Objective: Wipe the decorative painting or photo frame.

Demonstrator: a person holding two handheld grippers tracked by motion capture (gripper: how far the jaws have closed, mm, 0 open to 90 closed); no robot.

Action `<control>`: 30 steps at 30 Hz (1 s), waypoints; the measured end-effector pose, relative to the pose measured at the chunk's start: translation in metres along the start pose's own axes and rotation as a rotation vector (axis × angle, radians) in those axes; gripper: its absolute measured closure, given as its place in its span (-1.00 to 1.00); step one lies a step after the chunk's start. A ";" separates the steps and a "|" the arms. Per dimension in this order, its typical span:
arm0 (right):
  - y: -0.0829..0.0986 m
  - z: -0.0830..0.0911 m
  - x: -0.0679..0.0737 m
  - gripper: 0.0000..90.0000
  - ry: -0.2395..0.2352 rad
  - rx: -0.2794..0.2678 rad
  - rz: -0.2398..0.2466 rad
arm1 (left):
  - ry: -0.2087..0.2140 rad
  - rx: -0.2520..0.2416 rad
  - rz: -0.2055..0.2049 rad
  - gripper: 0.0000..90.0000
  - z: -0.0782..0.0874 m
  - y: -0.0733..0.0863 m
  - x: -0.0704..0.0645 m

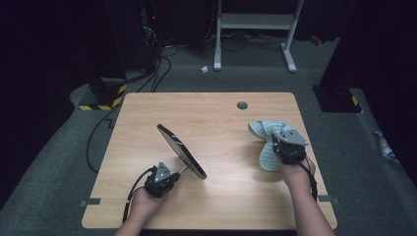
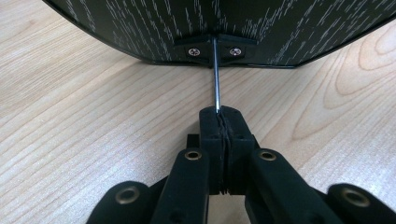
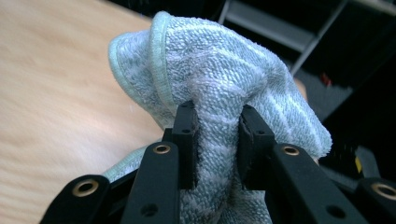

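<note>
Because the mirror (image 1: 181, 151) was pinched only by its thin wire stem (image 2: 216, 81) in the left gripper (image 2: 224, 112), while the cloth (image 3: 219, 70) was clamped in the right gripper (image 3: 215, 116), rotation under wiping pressure was considered likely.

You worked at a light wooden table (image 1: 216, 118) with rounded corners and a pale grain, standing on grey carpeted floor (image 1: 49, 162). A small round grey cable hole (image 1: 242, 105) sat in its far edge, right of centre. On the right side, a pale green terry cloth (image 1: 265, 135) lay bunched on the wood. Left of centre, a dark oval mirror-like plate on a thin metal rod (image 1: 181, 150) was tilted over the tabletop; whether its edge touched the wood could not be told.
</note>
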State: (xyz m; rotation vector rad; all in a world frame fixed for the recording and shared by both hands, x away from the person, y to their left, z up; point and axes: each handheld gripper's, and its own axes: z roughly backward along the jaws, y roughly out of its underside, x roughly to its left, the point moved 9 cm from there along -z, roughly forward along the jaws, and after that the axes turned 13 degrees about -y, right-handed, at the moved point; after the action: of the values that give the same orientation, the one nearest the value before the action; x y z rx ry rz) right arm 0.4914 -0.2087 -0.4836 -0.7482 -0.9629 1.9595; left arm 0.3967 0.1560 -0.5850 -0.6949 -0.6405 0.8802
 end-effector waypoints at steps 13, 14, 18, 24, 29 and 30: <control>0.079 -0.023 0.012 0.52 -0.048 0.177 -0.037 | -0.003 -0.003 -0.001 0.96 0.000 0.000 0.000; 0.082 -0.024 0.013 0.52 -0.050 0.184 -0.034 | -0.004 -0.003 -0.002 0.96 0.000 0.000 0.000; 0.087 -0.024 0.014 0.46 -0.056 0.186 -0.044 | -0.006 -0.005 -0.003 0.96 0.000 0.000 0.000; 0.074 -0.014 0.015 0.18 -0.074 0.142 -0.058 | -0.007 -0.004 -0.004 0.95 0.000 0.000 0.000; 0.040 0.010 0.026 0.03 -0.087 0.031 -0.043 | -0.010 -0.003 -0.001 0.90 0.000 0.000 0.000; 0.035 0.012 0.030 0.02 -0.097 0.015 -0.045 | -0.004 0.001 0.015 0.86 0.000 0.000 0.000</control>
State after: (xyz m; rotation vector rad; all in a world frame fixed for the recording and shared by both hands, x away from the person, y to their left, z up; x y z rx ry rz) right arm 0.4529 -0.2009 -0.5112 -0.6227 -1.0131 1.9764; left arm 0.3970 0.1562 -0.5852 -0.6982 -0.6390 0.8953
